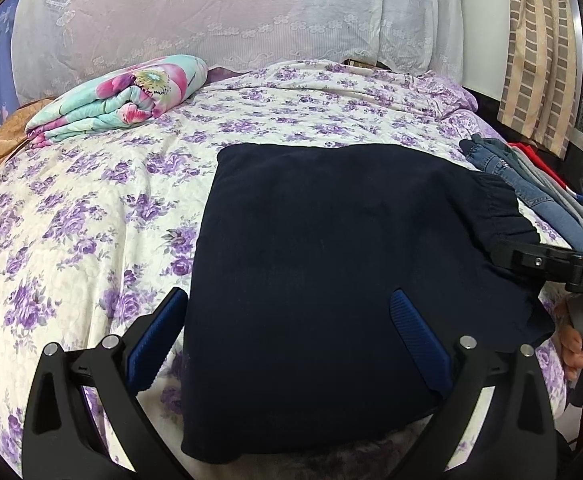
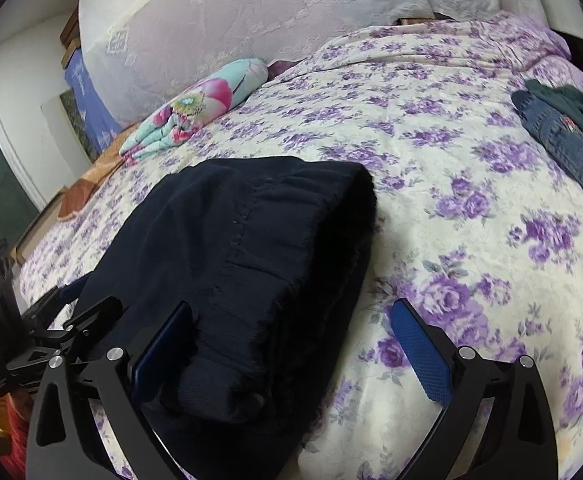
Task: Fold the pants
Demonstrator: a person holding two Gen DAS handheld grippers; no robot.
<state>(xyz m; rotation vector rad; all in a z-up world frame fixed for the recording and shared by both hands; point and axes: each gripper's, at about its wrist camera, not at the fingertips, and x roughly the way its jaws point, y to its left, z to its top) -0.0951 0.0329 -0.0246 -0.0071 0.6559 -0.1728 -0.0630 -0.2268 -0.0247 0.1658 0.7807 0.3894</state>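
A: Left wrist view first. Dark navy folded pants [image 1: 331, 280] lying flat on the cream bedspread with purple flowers [image 1: 91, 208], filling the centre and running down toward six o'clock.

B: And the left gripper [image 1: 289, 336]?

A: Jaws spread wide, gripping nothing; one blue pad over the bedspread just beside the pants' edge at seven o'clock, the other over the navy cloth at five o'clock. Whether touching, impossible to say. A folded turquoise-and-pink floral blanket [image 1: 131, 100] at ten o'clock; a stack of denim and other clothes [image 1: 531, 184] at two o'clock. At three o'clock, the right gripper's black body, with a hand [image 1: 575, 340] on its handle.

B: Right wrist view?

A: Same navy pants [image 2: 251, 260], elastic waistband uppermost, from the centre down to seven o'clock. Right gripper [image 2: 291, 344] likewise spread and empty: left pad against the waistband fold, right pad over bare bedspread [image 2: 471, 200] at five o'clock. Floral blanket [image 2: 199, 108] at eleven o'clock, denim stack [image 2: 563, 140] at two o'clock.
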